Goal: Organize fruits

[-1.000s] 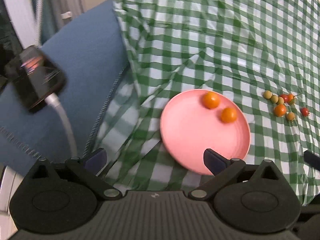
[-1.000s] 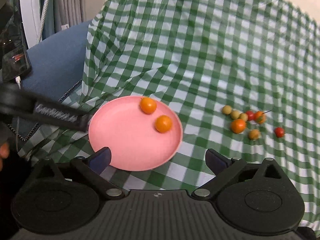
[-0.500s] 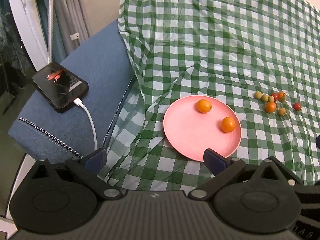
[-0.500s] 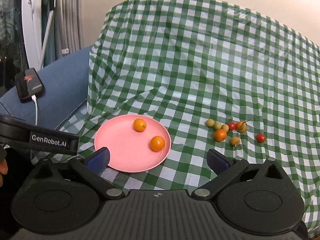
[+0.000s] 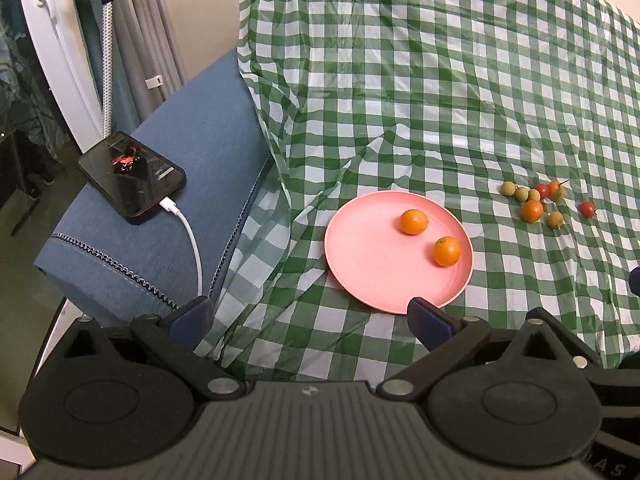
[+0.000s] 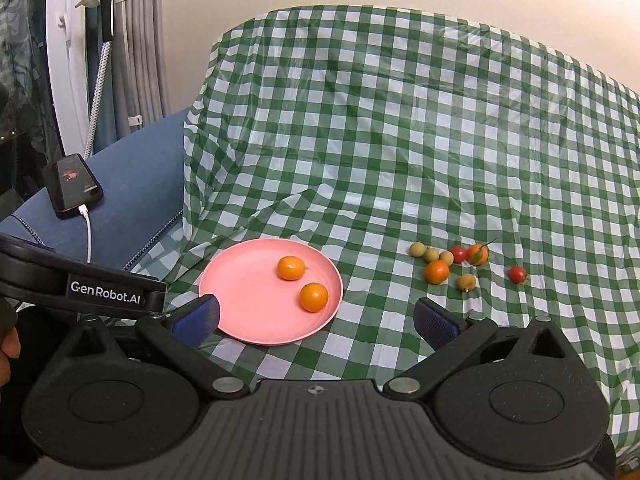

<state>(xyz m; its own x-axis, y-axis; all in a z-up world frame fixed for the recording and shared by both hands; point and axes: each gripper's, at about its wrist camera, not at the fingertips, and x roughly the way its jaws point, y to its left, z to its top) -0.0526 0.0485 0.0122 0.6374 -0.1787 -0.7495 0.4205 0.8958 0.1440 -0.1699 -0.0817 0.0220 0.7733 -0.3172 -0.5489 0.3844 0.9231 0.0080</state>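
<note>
A pink plate [image 5: 372, 256] [image 6: 248, 300] lies on the green checked cloth and holds two small oranges [image 5: 414, 221] [image 5: 447, 251], also in the right wrist view [image 6: 291, 267] [image 6: 314, 297]. To its right lies a cluster of small fruits: another orange [image 6: 437, 271] [image 5: 532, 211], yellow-green ones [image 6: 431, 255], red tomatoes [image 6: 517, 274]. My left gripper [image 5: 308, 316] is open and empty, near the plate's front edge. My right gripper [image 6: 316, 318] is open and empty, in front of the plate; the left gripper's body [image 6: 80, 284] shows at its left.
A black phone [image 5: 132, 178] on a white charging cable [image 5: 192, 244] lies on the blue sofa arm [image 5: 160, 208] left of the cloth. Curtains and a white frame [image 6: 64, 60] stand at the far left. The cloth drapes up the backrest [image 6: 400, 120].
Both grippers have pulled back and up from the plate, so the plate and fruits look smaller and farther. Both stay open. The fruits have not moved.
</note>
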